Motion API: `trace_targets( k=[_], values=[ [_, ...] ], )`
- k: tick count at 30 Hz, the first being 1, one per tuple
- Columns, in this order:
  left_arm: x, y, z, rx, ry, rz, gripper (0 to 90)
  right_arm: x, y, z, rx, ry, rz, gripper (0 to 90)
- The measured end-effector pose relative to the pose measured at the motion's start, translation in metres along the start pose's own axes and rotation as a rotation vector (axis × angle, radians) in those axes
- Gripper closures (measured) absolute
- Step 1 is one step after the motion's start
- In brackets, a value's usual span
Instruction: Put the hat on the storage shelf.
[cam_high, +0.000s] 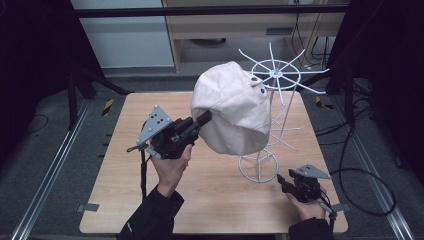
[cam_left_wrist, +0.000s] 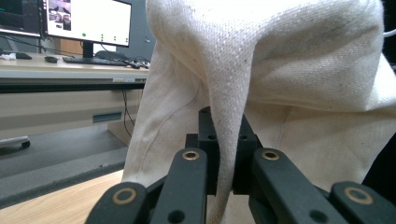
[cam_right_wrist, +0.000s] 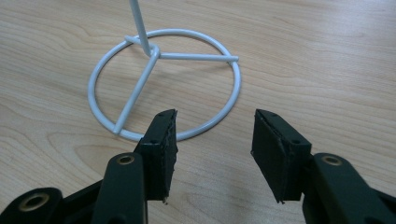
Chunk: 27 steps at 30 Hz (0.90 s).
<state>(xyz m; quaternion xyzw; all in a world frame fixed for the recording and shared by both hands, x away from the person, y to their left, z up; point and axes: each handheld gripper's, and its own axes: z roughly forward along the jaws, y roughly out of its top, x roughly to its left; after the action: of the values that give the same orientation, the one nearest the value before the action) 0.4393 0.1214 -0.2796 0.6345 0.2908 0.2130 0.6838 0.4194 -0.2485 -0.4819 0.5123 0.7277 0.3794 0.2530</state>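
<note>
Left gripper view has the left claw (cam_left_wrist: 227, 140) clenched on the cream hat (cam_left_wrist: 280, 70); right claw (cam_right_wrist: 215, 140) gapes empty.

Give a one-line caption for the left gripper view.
Left gripper fingers pinch a fold of the cream cap.

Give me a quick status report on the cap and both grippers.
Left hand-held gripper shut on cap fabric. Right hand-held gripper open, empty, low beside the stand base. Cap draped against the white wire stand; its spokes crowd the cap.
</note>
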Motion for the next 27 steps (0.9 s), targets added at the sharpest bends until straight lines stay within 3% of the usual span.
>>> trace_targets(
  k=[9, 17, 27],
  values=[
    [0.001, -0.004, 0.003, 0.022, 0.004, 0.005, 83.9, 0.000, 0.000, 0.000, 0.000, -0.001, 0.000, 50.0],
    [0.003, -0.009, 0.007, 0.069, 0.010, 0.014, 78.7, 0.000, 0.000, 0.000, 0.002, 0.003, 0.004, 49.8],
    [0.004, -0.011, 0.008, 0.075, 0.010, 0.020, 75.3, 0.000, 0.000, 0.000, 0.003, 0.004, 0.003, 49.5]
  ],
)
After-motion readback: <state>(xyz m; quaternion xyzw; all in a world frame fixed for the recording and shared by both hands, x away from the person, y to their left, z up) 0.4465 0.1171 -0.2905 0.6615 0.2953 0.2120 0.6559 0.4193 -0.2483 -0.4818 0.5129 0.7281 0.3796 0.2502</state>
